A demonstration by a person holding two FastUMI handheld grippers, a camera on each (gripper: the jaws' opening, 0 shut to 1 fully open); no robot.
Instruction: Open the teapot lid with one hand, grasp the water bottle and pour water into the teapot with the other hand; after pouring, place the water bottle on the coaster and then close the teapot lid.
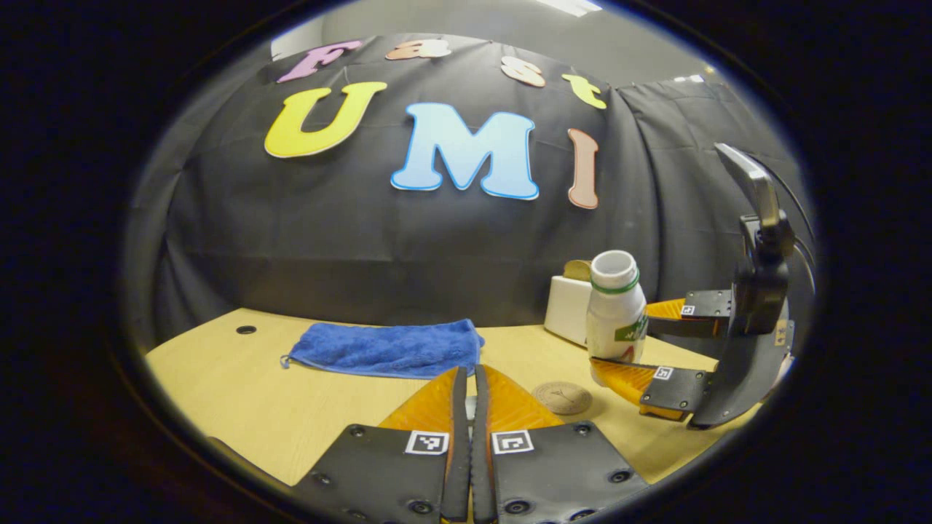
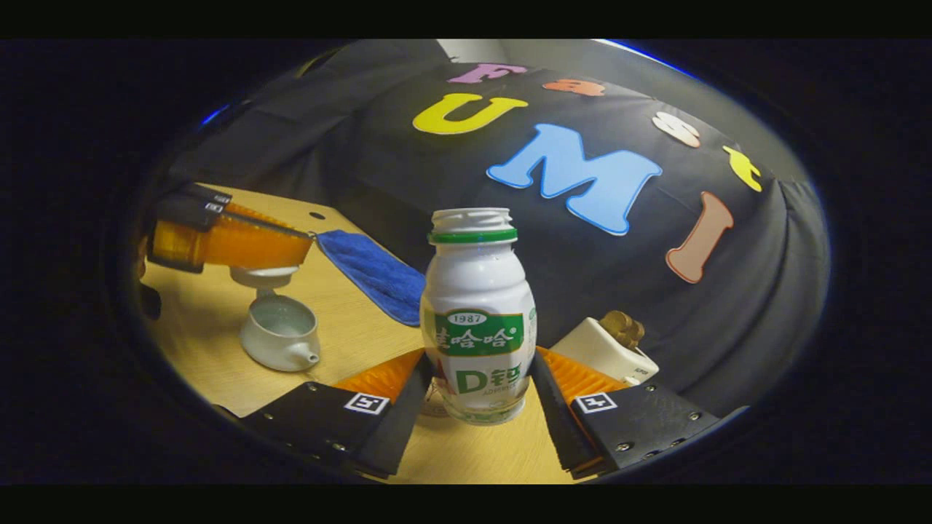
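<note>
Between the right gripper [image 2: 477, 386] fingers, the water bottle [image 2: 478, 320] clamped

Off-task things on the worktop

A crumpled blue cloth [image 1: 386, 349] lies on the pale wooden worktop [image 1: 240, 400]; near the wall stands a white box [image 2: 604, 353] holding something brownish, perhaps cork.
</note>
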